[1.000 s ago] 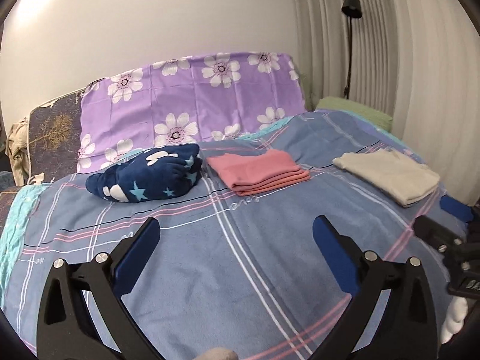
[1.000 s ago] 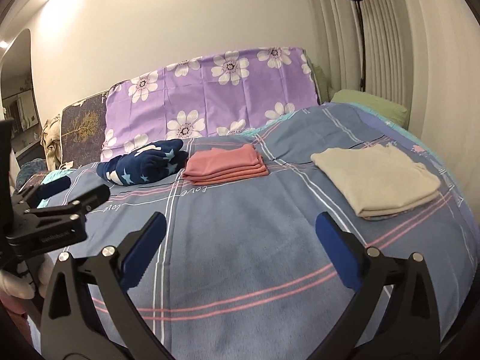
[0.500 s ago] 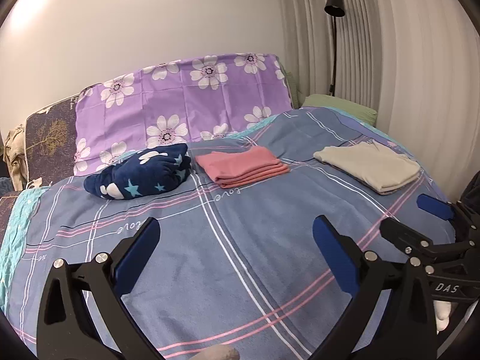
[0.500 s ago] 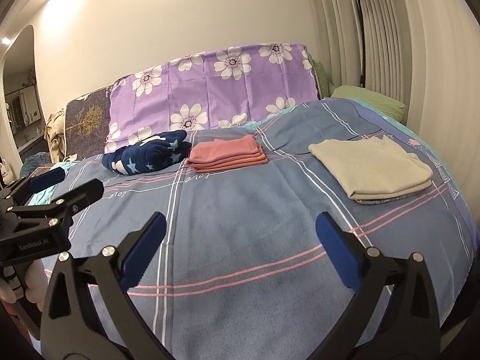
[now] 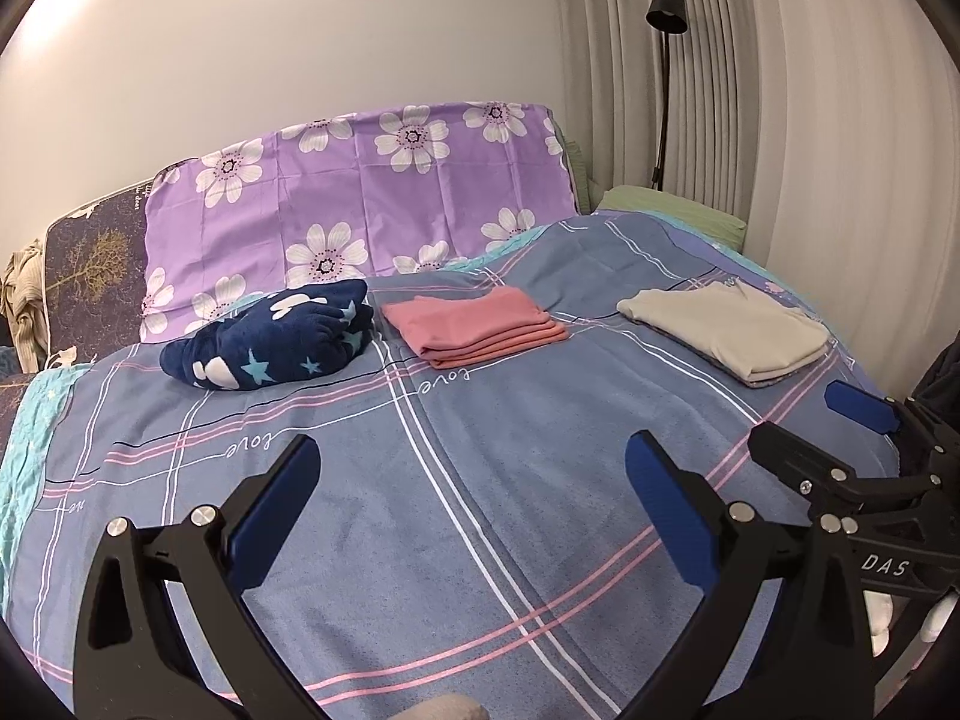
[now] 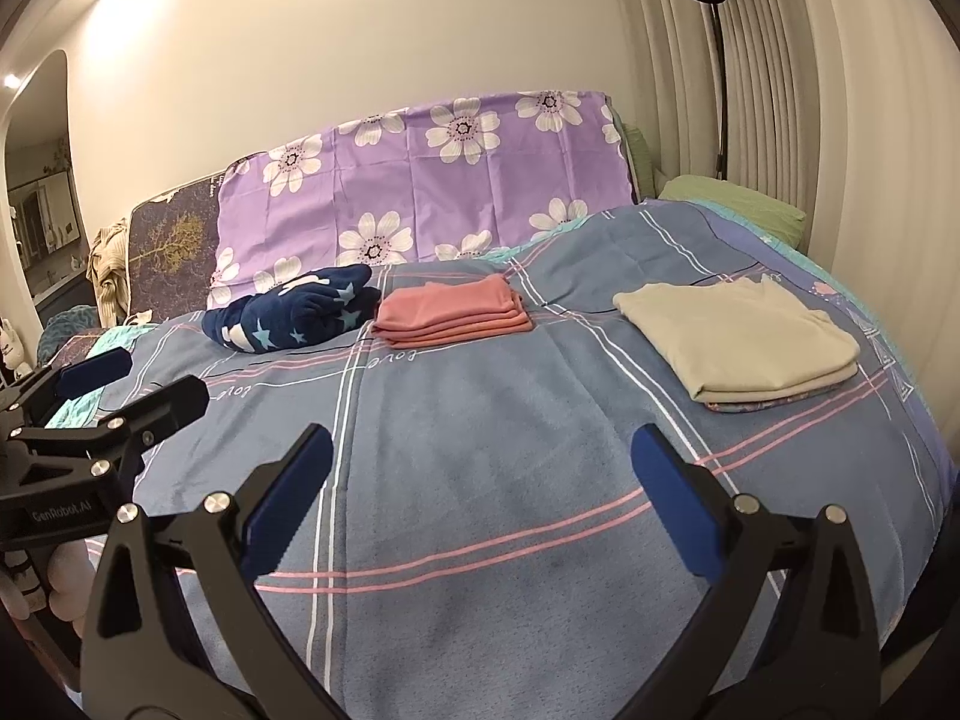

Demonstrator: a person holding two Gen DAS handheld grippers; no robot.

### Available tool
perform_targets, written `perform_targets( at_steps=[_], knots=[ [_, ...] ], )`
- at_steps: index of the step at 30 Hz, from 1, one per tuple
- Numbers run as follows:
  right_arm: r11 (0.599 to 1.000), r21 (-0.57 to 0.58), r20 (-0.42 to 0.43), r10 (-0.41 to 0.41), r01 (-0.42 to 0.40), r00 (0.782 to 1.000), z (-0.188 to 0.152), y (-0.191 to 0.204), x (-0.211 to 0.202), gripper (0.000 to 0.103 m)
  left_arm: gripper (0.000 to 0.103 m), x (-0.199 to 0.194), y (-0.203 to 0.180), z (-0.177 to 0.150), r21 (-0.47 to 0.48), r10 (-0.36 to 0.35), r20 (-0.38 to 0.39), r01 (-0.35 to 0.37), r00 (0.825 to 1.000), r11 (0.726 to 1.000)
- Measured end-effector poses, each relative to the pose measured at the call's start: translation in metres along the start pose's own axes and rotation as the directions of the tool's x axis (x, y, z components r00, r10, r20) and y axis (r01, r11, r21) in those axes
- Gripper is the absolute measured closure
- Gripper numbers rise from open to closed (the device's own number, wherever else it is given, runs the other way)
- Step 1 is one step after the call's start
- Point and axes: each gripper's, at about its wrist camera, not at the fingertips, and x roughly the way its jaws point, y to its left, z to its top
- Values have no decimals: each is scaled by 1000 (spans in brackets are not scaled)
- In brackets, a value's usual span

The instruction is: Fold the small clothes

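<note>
My left claw and right claw both gape wide with nothing in them, above the near edge of the blue plaid bedspread. Toward its far edge lie a folded pink garment and a navy star-print fleece bundle; a folded beige top sits by the right edge.

Each hand-held gripper, left and right, is a matte black frame of two angled arms with triangular cut-outs, silver round screw heads at the joints, and blue pads with serrated edges on the fingertips. White lettering reads "DAS" on one body and "GenRobot.AI" on the other.
</note>
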Motion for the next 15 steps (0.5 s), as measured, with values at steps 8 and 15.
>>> perform_targets(
  at_steps=[8,15],
  knots=[
    [1000,-2,-3,0,0,1000,1,0,0,2,1,0,1,0,1,-3,-1,3,1000,1000],
    [1000,-16,-5,4,-4,1000,4,4,2,2,1,0,1,0,0,-4,-2,4,1000,1000]
  ],
)
